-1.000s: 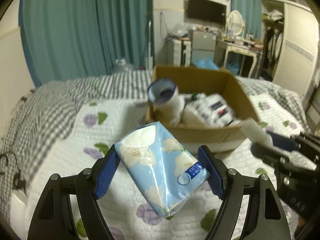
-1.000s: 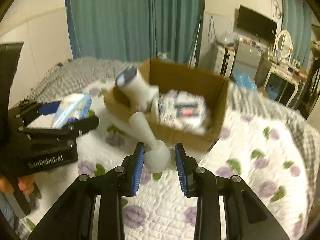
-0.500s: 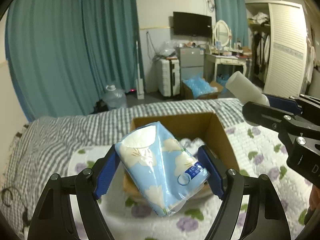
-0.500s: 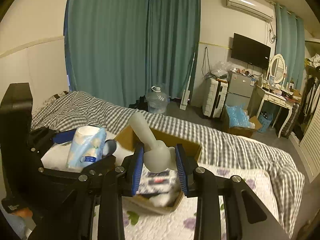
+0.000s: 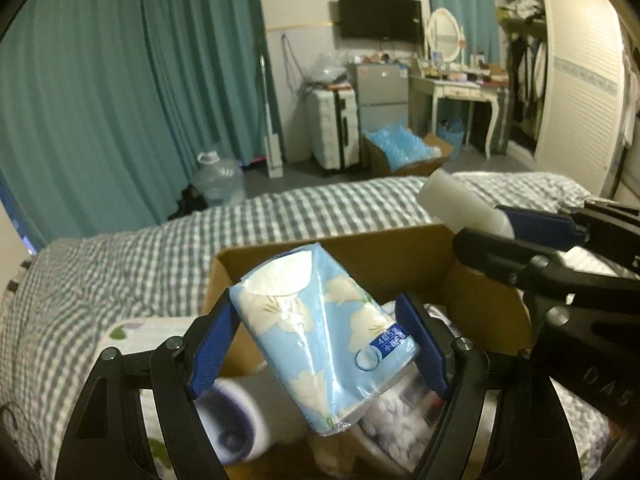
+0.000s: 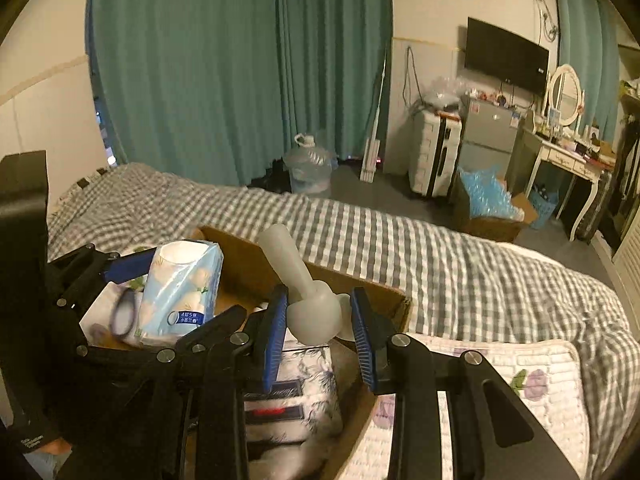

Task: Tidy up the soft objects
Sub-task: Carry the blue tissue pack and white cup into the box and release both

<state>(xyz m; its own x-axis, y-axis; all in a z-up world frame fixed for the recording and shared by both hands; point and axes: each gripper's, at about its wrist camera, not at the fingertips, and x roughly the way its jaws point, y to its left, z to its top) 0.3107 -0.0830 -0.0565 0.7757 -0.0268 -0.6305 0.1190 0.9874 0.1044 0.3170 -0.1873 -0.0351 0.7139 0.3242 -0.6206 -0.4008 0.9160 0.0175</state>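
Note:
My left gripper (image 5: pixel 316 344) is shut on a light-blue flowered tissue pack (image 5: pixel 320 336) and holds it over the open cardboard box (image 5: pixel 400 248) on the bed. The pack also shows in the right wrist view (image 6: pixel 180 292). My right gripper (image 6: pixel 318 332) is shut on a soft white bone-shaped toy (image 6: pixel 308 300) above the same box (image 6: pixel 248 256); the toy's end shows in the left wrist view (image 5: pixel 460 200). In the box lie a white roll with a dark blue end (image 5: pixel 236 424) and a patterned soft pack (image 6: pixel 296 392).
The box stands on a bed with a grey checked blanket (image 6: pixel 440 248) and a white flowered quilt (image 6: pixel 520 380). Beyond the bed are teal curtains (image 6: pixel 240 72), a water jug (image 6: pixel 308 168), a suitcase (image 6: pixel 434 152) and a dresser (image 5: pixel 456 92).
Both grippers have moved forward and down from beside the box to over it, still holding the tissue pack and the toy. The box contents now lie right under the fingers.

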